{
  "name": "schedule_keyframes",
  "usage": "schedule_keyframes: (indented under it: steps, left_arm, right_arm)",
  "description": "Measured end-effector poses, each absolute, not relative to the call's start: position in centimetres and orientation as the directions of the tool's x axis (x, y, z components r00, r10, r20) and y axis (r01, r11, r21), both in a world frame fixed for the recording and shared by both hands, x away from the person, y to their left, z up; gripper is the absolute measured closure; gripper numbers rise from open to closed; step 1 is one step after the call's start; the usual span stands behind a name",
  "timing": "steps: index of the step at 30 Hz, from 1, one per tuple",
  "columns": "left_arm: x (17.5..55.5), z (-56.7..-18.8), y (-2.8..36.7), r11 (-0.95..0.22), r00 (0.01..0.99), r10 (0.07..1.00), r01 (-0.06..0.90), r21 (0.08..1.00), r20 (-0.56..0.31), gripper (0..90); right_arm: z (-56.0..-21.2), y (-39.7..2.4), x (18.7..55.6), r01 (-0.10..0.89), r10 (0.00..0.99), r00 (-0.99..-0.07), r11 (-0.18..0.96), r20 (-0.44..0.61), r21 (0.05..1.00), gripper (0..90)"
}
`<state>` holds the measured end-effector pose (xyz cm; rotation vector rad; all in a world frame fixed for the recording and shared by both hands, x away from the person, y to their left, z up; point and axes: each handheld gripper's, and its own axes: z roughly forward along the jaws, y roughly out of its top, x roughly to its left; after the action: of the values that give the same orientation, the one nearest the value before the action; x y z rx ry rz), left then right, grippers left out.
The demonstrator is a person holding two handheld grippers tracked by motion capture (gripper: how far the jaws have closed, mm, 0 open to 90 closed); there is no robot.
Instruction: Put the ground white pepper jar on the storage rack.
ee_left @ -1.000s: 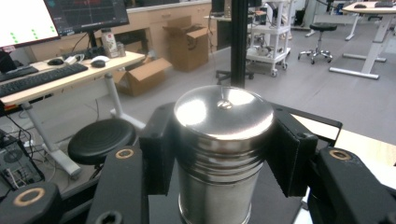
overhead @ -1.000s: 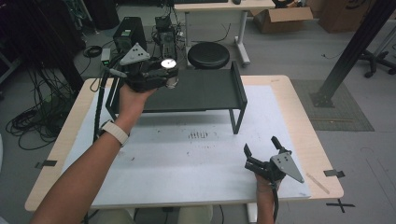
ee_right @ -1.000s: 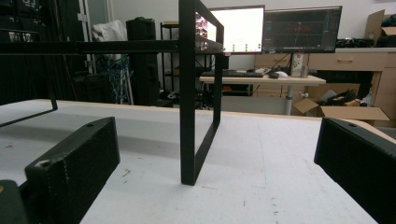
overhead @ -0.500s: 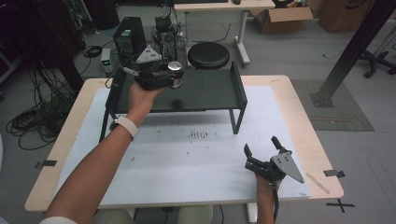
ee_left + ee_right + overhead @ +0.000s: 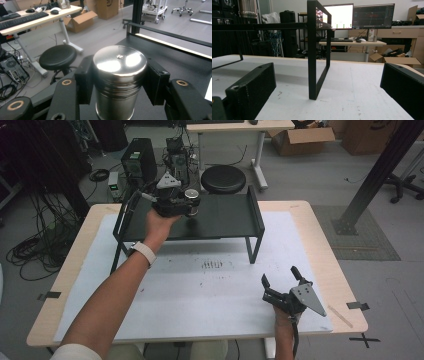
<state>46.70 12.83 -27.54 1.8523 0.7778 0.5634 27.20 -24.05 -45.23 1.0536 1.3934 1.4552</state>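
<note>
Steel canister (image 5: 119,80) is pinched upright in your left gripper (image 5: 186,206) — it's right over the black shelf (image 5: 225,217), so straight down sets it. Right gripper (image 5: 281,282) sits spread wide on the table (image 5: 200,290), well apart.

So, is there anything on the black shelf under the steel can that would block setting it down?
Nothing visible does. The left gripper holds the steel can over the black shelf, and the dark surface around and beneath it looks bare. The shelf's raised side rail stands well away from the can.
</note>
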Motion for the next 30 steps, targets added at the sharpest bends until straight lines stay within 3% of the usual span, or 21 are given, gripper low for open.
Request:
schedule_keyframes:
  steps: [13,30]
  left_arm:
    - [47.3,-28.5,12.3,-0.338,0.677,0.735,0.3,0.892,0.05,49.1]
    - [47.4,-28.6,12.4,-0.323,0.674,0.738,0.313,0.893,0.031,48.4]
  right_arm:
    - [-45.2,-24.1,27.2,-0.021,0.956,-0.293,-0.03,0.022,0.999,0.0]
    - [-45.2,-24.1,27.2,-0.025,0.956,-0.294,-0.03,0.022,0.999,0.0]
